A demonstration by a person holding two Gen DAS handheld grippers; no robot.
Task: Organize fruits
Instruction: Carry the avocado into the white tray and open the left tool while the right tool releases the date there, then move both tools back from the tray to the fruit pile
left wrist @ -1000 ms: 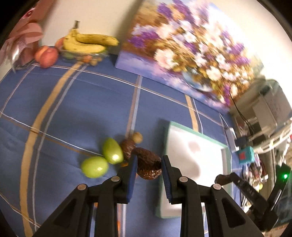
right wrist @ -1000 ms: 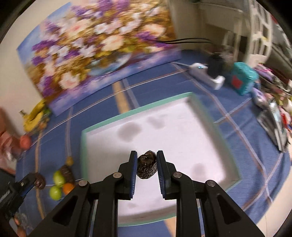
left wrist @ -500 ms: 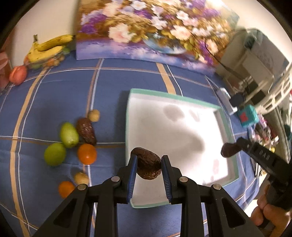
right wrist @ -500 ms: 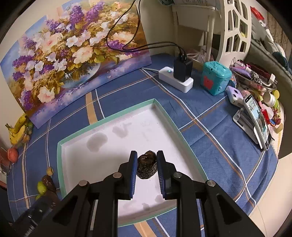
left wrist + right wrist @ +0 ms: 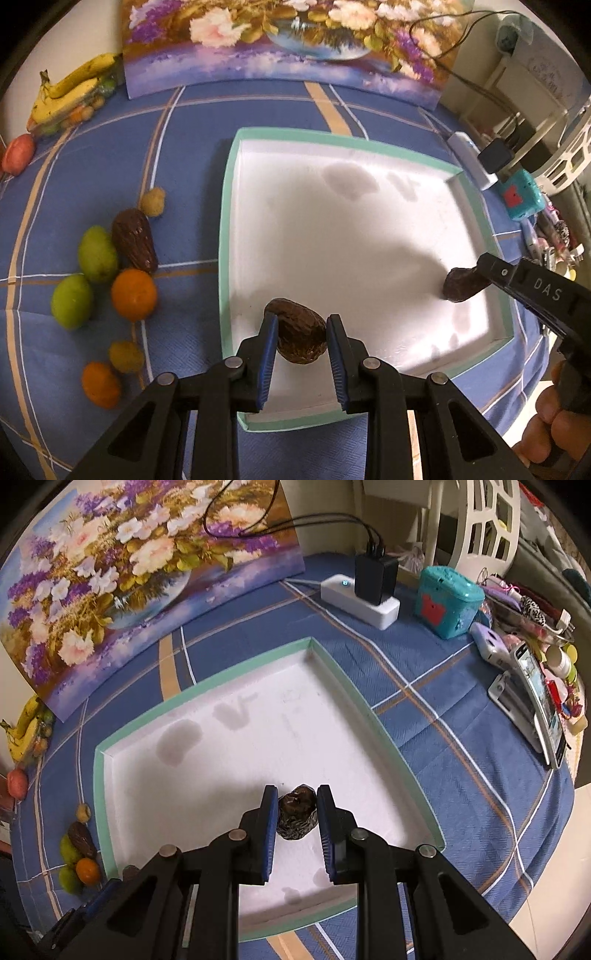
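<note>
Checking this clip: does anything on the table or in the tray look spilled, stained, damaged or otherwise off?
Yes: the white tray has greyish blotches on its floor, two larger ones near the far side and smaller marks near the front rim. They look like stains or damp spots. Nothing looks spilled or broken.

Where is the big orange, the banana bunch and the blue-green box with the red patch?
big orange (image 5: 133,294), left wrist view, middle of its peel.
banana bunch (image 5: 70,93), left wrist view, middle of the lower banana.
blue-green box (image 5: 448,602), right wrist view, its front face beside the red patch.
</note>
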